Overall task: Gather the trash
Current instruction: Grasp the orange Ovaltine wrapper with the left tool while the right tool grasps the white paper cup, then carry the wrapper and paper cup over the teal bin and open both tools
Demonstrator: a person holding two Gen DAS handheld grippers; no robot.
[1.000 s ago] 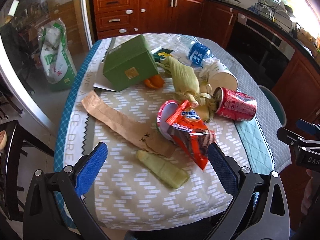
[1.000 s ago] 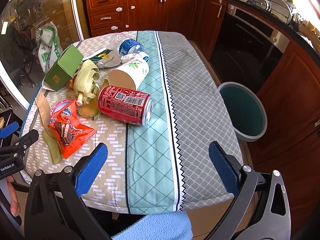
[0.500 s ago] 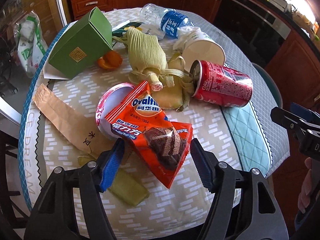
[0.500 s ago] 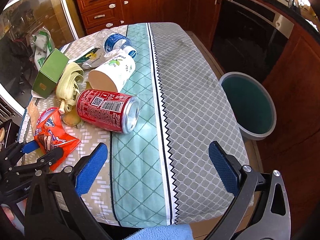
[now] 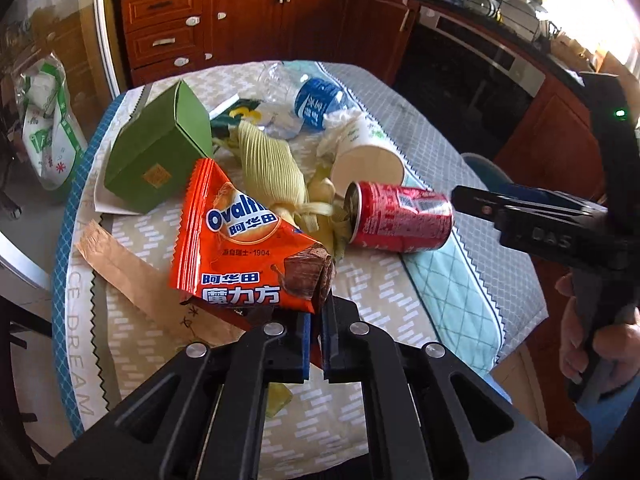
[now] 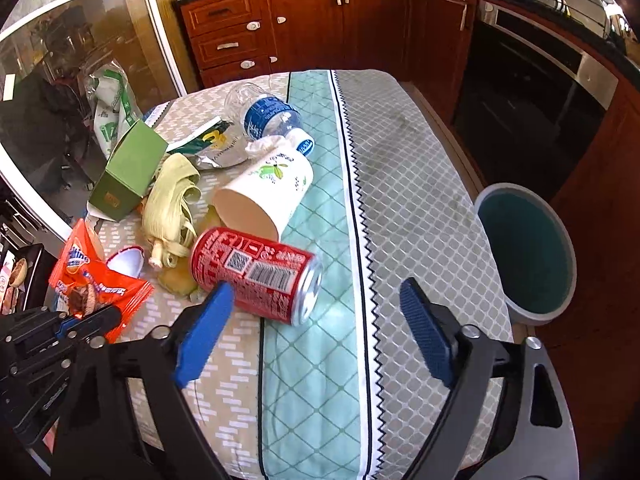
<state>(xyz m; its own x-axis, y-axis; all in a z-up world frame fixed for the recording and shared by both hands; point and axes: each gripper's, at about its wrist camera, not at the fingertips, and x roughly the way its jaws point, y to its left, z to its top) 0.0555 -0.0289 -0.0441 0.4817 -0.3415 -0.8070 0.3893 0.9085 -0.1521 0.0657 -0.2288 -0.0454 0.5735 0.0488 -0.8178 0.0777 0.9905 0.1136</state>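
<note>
My left gripper [image 5: 315, 322] is shut on the lower corner of an orange Ovaltine snack wrapper [image 5: 244, 240] and holds it lifted above the table; the wrapper also shows in the right wrist view [image 6: 100, 280]. My right gripper [image 6: 316, 324] is open, and its left blue pad sits just in front of a red soda can [image 6: 256, 276] that lies on its side [image 5: 400, 218]. A white paper cup [image 6: 268, 192], corn husks [image 6: 170, 200], a green box [image 6: 128, 168] and a water bottle [image 6: 272, 116] lie behind on the tablecloth [image 6: 400, 168].
A teal waste bin [image 6: 524, 252] stands on the floor to the right of the table. A brown paper bag [image 5: 132, 276] and a pale green scrap [image 5: 278, 398] lie under the lifted wrapper. Kitchen cabinets [image 6: 304, 20] and an oven [image 6: 532, 80] stand behind.
My left gripper closed on the snack wrapper and lifted it off the table. My right gripper moved forward and down to the soda can, still open.
</note>
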